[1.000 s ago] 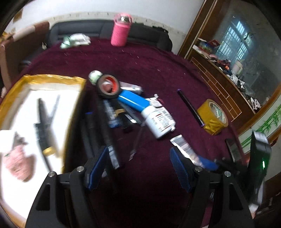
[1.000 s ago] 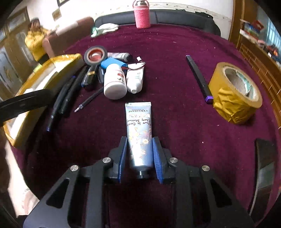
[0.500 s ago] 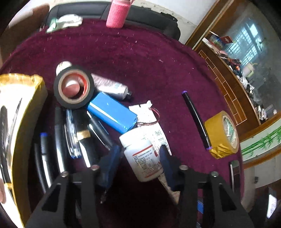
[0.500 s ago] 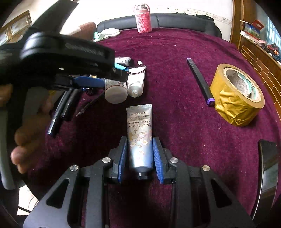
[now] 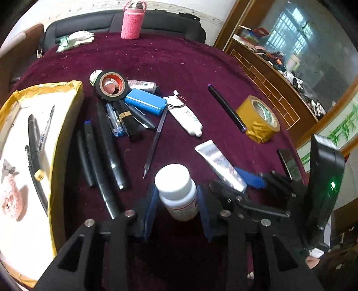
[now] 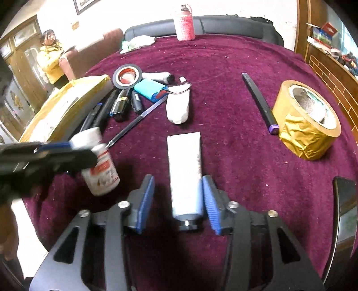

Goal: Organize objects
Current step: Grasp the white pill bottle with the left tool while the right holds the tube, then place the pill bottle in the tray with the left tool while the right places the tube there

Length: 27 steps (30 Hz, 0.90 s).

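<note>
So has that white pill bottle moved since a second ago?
Yes. The pill bottle left the pile by the blue battery and now sits nearer the camera, left of the cream tube, between the left gripper's closing jaws.

Counter cloth (image 5: 179,65): deep maroon, pale lint specks. Pill bottle (image 5: 177,192): white cap and body, red band on label. Hand-cream tube (image 6: 184,170): silvery pale blue, black cap. Battery pack (image 5: 145,101): bright blue. Tape roll (image 5: 111,85): black, red core. Wide tape roll (image 5: 259,119): golden yellow. Marker (image 6: 259,103): black, purple tip. Flask (image 5: 132,21): pink knit sleeve. Box (image 5: 67,125): yellow-taped rim, white inside. Left gripper (image 5: 176,206) and right gripper (image 6: 179,201): black frames, blue ribbed pads.
</note>
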Available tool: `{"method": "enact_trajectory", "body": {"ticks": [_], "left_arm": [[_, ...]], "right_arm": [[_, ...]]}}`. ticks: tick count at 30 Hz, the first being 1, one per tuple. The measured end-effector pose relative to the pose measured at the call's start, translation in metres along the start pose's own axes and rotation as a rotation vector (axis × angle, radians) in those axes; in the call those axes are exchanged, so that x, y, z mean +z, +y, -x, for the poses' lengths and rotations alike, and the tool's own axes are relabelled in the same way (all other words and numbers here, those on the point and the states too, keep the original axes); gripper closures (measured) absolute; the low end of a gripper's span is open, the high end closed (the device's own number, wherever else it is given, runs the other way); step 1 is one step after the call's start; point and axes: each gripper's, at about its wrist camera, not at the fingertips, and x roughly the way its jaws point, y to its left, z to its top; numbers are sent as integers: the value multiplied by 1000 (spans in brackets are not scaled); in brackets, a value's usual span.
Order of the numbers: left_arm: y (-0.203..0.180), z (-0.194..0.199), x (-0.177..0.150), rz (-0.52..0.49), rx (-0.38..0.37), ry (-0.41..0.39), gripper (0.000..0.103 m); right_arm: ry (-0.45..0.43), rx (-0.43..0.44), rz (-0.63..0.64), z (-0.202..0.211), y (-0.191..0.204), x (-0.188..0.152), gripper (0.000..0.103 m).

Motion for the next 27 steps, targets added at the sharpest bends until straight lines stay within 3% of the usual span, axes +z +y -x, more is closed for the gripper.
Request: {"method": "enact_trajectory", "body": {"ticks": [6, 11, 15, 22, 26, 27], "left_arm": [[-5, -18, 11, -26, -26, -31, 68], [-4, -44, 17, -14, -9, 6, 68], [-3, -43, 8, -18, 21, 6, 68], [2, -41, 2, 3, -1, -37, 68], [3, -31, -2, 24, -15, -56, 68], [5, -23, -3, 34, -25, -72, 68]], "right_arm": [[18, -20, -14, 2, 0, -1, 57], [23, -36, -43, 5, -6, -5, 57], [30, -48, -31, 5, -5, -4, 57], [18, -82, -11, 0, 0, 0, 56], [-5, -136, 57, -1, 11, -4, 75], [-2, -137, 50, -1, 10, -3, 75]]}}
